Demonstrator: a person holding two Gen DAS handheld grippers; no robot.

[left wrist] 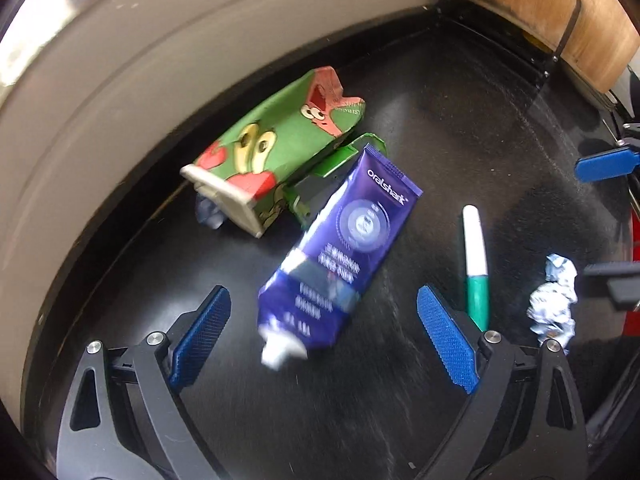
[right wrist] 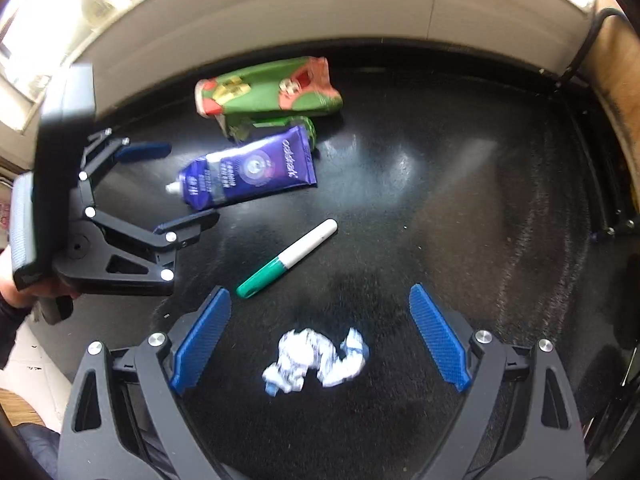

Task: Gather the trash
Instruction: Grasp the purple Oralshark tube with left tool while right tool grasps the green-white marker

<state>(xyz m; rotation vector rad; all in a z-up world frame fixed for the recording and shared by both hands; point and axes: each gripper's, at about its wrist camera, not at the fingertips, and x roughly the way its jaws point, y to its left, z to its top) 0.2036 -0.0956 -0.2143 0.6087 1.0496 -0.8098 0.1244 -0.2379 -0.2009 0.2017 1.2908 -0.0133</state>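
Note:
A purple toothpaste tube (left wrist: 340, 256) lies on the black table (left wrist: 460, 128), its white cap end between the wide pads of my open left gripper (left wrist: 324, 336), with a gap on each side. Behind it a crushed green and red carton (left wrist: 272, 148) rests on a flattened green box (left wrist: 332, 164). A crumpled white wrapper (right wrist: 316, 360) lies between the pads of my open right gripper (right wrist: 320, 340), untouched. A green and white marker (right wrist: 288, 258) sits between wrapper and toothpaste tube (right wrist: 252, 172). In the right wrist view my left gripper (right wrist: 184, 182) straddles the tube's cap.
A white wall (right wrist: 320, 12) runs along the table's far edge. A wooden chair back (left wrist: 560, 20) stands at the far right corner. A small crumpled scrap (left wrist: 208, 212) lies by the carton's end. A hand (right wrist: 16, 292) holds the left gripper.

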